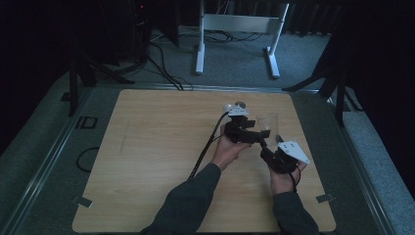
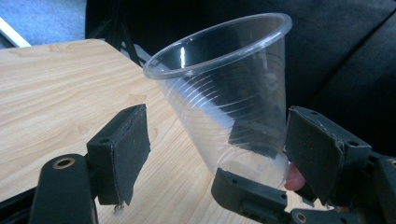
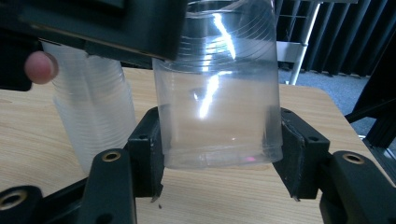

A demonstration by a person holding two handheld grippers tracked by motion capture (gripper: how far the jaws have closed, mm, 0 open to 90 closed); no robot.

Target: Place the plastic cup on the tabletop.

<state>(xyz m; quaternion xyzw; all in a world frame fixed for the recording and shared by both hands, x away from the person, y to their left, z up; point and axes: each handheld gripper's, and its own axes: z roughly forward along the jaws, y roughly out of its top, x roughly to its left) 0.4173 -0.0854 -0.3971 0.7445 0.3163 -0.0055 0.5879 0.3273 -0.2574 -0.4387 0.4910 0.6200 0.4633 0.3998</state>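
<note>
Two hand-held grippers meet over the far right part of a pale wooden bench (image 1: pixel 161 161) in the high view. The left gripper (image 1: pixel 252 137) and the right gripper (image 1: pixel 274 155) sit close together around a clear plastic cup (image 1: pixel 267 122), which stands near the bench's back right corner. The work looks to be pulling nested cups apart, and judging by how they sit, it is only partly done.

In the left gripper view, the clear plastic cup (image 2: pixel 224 93) leans over the bench edge, its open rim up. The left fingers (image 2: pixel 123 151) stand partly open, one on each side of the cup's lower half, with a visible gap on the left side; they do not press on it. Below, the other gripper's dark finger sits at the cup's base.

In the right gripper view, the right fingers (image 3: pixel 149 149) are clamped against both sides of the cup's base (image 3: pixel 217 135), holding it just above the bench. A second ribbed clear cup (image 3: pixel 93 121) shows behind at the left, beside a fingertip (image 3: pixel 41 66). Whether the two cups are fully apart I cannot tell; lifting one free and setting it down seems to remain.
</note>
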